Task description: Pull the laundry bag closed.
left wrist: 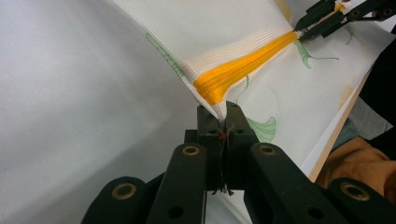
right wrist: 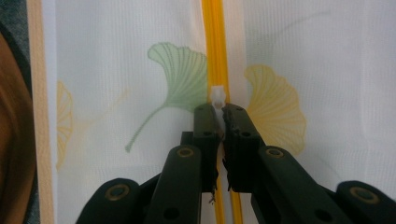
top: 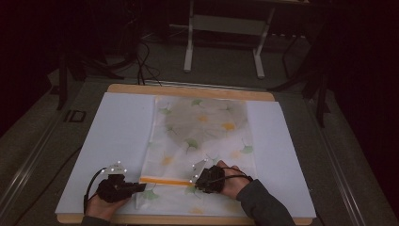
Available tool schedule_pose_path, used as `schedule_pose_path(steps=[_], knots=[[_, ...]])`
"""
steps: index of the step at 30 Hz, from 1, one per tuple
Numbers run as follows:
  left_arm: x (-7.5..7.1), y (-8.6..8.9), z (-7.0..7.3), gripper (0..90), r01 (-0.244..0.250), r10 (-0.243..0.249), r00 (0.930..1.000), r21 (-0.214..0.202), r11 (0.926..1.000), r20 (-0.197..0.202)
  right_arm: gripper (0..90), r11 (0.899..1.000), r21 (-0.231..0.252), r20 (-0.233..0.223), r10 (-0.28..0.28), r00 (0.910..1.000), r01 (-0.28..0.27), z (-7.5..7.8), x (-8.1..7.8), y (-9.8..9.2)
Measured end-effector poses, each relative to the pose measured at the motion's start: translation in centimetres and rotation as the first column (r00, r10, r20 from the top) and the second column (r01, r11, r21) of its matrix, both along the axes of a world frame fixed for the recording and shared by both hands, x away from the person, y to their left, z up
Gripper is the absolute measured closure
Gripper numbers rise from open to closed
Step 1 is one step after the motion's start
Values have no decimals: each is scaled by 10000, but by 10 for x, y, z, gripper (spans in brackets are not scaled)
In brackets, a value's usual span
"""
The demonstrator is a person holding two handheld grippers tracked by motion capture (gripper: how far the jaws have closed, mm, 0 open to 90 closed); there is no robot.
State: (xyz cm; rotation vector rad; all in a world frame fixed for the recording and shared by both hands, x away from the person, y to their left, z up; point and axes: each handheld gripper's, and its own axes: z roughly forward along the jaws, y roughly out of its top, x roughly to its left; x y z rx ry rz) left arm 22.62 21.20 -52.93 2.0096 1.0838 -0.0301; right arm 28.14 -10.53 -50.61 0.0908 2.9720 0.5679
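A white mesh bag printed with green and yellow ginkgo leaves lies flat on a white board. An orange zipper crosses its near end. My left gripper is shut on the bag's left corner at the zipper's end. There its jaws pinch the fabric and lift it slightly. My right gripper sits further right along the zipper. Its jaws are shut on the small white zipper pull, and the gripper lies in line with the orange zipper. The right gripper also appears far off in the left gripper view.
The white board rests on a wooden tabletop whose edge shows at front and back. A metal stand and cables sit on the dark floor beyond. Bare board lies on both sides of the bag.
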Motion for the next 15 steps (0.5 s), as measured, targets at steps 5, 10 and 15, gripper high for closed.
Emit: schedule_pose_path(steps=[5,10,15], knots=[[0,0,0,882,-3,3,10000,-8,10000,-13,844,10000,3,20,-24,10000,24,1,1,-4],[0,1,0,882,-24,24,10000,-24,10000,-22,844,10000,13,-21,-84,10000,84,1,1,-8],[0,1,0,882,-23,23,10000,-4,10000,-18,843,9998,9,-20,-193,9998,193,0,2,-15]])
